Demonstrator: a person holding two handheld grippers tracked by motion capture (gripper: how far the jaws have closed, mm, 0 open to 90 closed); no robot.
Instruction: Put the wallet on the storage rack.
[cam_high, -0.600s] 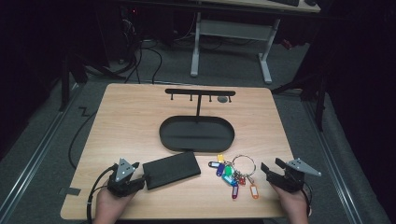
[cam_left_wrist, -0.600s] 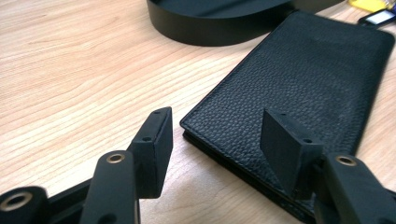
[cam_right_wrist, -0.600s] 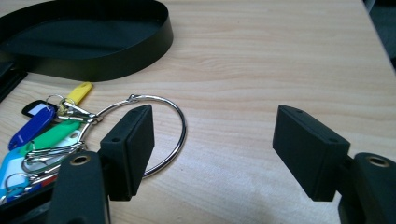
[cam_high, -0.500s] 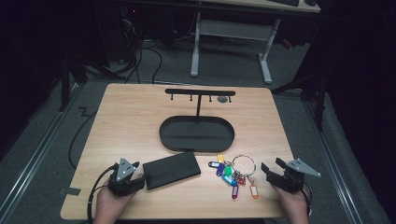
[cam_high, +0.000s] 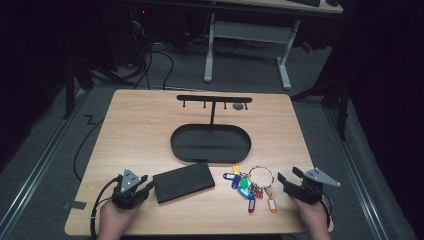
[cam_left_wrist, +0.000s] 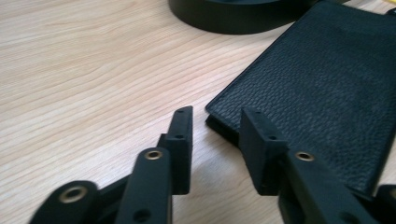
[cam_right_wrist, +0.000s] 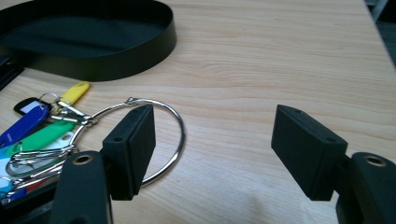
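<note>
Jaws on your left gripper (cam_left_wrist: 212, 135) stand a little apart with nothing clamped; the near corner of the black wallet (cam_left_wrist: 322, 88) sits just ahead of the gap, its far jaw already over the leather edge. That wallet (cam_high: 183, 181) lies flat on the tabletop (cam_high: 140, 130), long axis slanting up to the right toward the oval tray (cam_high: 210, 144), so your left hand is clearly the nearer one. On your right gripper (cam_right_wrist: 215, 144) the jaws are spread wide and hold nothing; the key ring (cam_right_wrist: 159, 135) lies to the left of the gap, partly behind one jaw, its coloured tags (cam_right_wrist: 42, 133) fanned toward the wallet. You'd likely need to shift left to straddle the wire.
</note>
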